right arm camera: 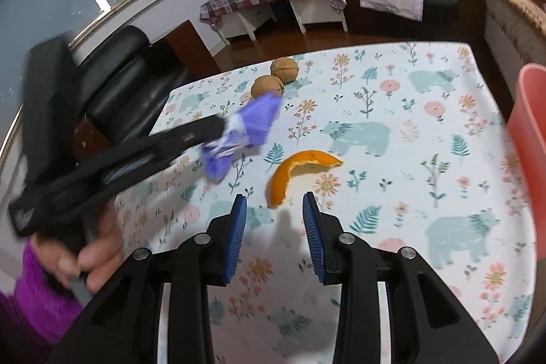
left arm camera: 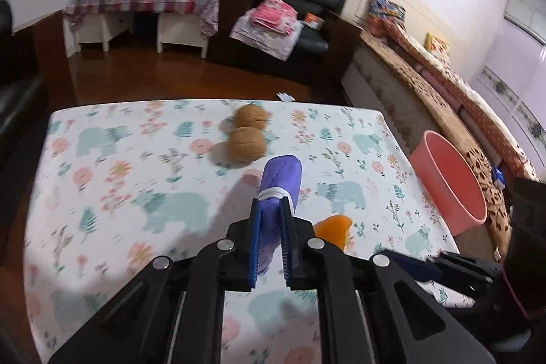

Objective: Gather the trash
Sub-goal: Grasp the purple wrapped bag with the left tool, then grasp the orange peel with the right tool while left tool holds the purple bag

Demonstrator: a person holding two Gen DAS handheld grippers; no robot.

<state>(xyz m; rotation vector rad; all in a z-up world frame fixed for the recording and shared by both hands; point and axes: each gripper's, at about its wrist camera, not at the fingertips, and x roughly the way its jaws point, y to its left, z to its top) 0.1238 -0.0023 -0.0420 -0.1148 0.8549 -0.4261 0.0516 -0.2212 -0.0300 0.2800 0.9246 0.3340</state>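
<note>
Two views. Left wrist: left gripper (left arm camera: 269,210) clenched on purple wrapper (left arm camera: 281,176) at its mid-fold; light, soft, crinkly. Right wrist: right gripper (right arm camera: 274,214) released, empty; orange peel (right arm camera: 300,173) at 12 o'clock off tips, stiff-ish, curved, pinch across rind. Pink bin (right arm camera: 529,139) at 3.

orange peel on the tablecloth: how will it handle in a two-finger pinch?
The orange peel is a thin curved strip, so probably light and slightly bendy. It rests arched on the tablecloth, so it may rock or slide when nudged. The waxy skin could slip; the right gripper should pinch across its width.

A crumpled purple wrapper (left arm camera: 279,183) is lifted off the desk (right arm camera: 426,98). A curved orange peel (right arm camera: 300,171) lies flat nearby. Two walnuts (right arm camera: 274,77) sit touching, farther back.
</note>
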